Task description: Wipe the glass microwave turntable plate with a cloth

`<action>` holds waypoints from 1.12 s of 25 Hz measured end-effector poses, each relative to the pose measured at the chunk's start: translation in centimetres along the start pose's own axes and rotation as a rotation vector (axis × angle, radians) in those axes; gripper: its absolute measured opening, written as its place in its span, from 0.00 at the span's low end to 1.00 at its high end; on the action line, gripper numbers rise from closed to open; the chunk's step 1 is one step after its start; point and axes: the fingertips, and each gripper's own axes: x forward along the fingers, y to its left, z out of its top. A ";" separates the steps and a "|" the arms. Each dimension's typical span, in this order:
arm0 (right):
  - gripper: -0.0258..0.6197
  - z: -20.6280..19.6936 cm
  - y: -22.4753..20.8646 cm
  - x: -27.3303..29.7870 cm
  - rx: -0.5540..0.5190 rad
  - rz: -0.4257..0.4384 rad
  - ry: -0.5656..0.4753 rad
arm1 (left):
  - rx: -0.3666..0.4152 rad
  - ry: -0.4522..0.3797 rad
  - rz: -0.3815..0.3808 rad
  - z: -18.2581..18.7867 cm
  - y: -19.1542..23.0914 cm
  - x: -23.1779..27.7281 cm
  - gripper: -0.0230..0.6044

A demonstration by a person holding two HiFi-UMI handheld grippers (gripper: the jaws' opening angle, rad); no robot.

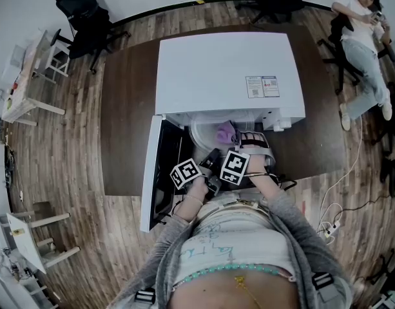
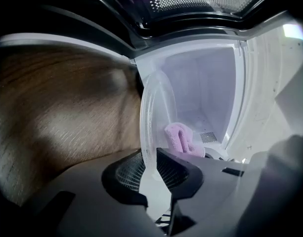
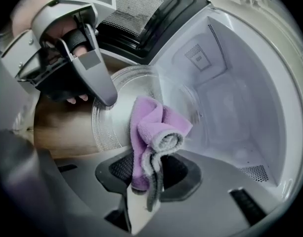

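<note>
Left gripper view: plate (image 2: 156,112) clamped edge-on in left gripper (image 2: 150,152).

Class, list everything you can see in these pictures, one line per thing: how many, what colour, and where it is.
microwave: one, white, on the table, door open
table: one, dark brown, under the microwave
glass plate: one, clear, held on edge before the open cavity
cloth: one, pink, at the glass plate's face
office chairs: at least three, black, beyond the table
seated person: one, white top, on a chair at far right
floor: one, brown wood planks, all round the table
left gripper: one, grey, jaws shut on the glass plate's rim
right gripper: one, grey, jaws shut on the cloth
</note>
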 end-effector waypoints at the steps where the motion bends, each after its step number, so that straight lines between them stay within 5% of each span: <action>1: 0.23 0.1 0.1 0.0 -0.004 0.005 -0.005 | 0.002 0.000 0.000 0.0 0.0 0.0 0.14; 28: 0.23 2.2 2.0 -1.1 -0.075 0.048 -0.146 | 0.021 -0.016 0.010 -0.1 -0.1 -0.1 0.14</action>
